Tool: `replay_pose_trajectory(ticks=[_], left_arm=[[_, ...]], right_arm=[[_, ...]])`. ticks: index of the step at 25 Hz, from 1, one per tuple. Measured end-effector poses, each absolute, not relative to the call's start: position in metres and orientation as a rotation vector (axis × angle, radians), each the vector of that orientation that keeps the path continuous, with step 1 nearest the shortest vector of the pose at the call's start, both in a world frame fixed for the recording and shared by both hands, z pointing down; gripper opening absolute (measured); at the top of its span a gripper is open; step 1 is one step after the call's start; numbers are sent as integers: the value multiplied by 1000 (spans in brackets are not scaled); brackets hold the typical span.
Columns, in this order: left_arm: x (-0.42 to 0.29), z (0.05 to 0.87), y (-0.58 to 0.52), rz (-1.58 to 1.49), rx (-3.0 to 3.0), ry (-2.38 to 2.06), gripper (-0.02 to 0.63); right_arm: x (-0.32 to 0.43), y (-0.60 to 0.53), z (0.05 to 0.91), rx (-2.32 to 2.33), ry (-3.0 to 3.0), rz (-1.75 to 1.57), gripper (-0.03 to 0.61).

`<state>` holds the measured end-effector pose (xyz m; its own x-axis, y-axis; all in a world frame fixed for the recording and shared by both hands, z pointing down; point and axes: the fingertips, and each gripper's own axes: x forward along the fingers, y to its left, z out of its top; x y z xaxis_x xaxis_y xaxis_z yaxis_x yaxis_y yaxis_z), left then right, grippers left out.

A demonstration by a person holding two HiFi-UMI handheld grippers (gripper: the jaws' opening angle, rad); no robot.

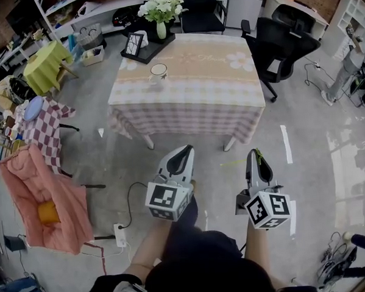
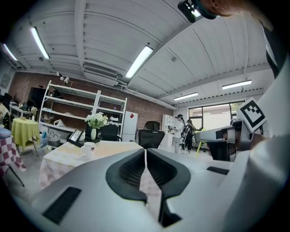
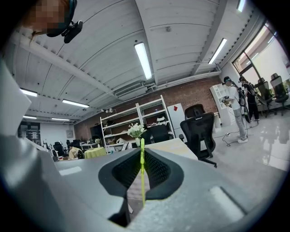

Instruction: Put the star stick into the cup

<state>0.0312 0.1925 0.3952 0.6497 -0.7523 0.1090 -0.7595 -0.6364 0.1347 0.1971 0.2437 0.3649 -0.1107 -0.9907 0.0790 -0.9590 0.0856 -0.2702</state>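
Observation:
A white cup with a small star print stands near the far left of the checked table; in the left gripper view the cup shows far ahead. My right gripper hangs over the floor well short of the table, shut on a thin yellow-green star stick that runs upright between its jaws and pokes past the tips. My left gripper is level with it to the left, jaws shut with nothing between them.
A vase of white flowers and a framed picture sit on a black tray at the table's far edge. Black office chairs stand behind and to the right. A power strip with cable lies on the floor at left.

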Motion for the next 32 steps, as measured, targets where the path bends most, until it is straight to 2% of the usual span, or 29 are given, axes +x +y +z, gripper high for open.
replay_pose_trajectory(ticks=[32], left_arm=[[27,405,0,94,2686,-1206,20]], right_arm=[[195,46,370,-2017,2206,-418,20]])
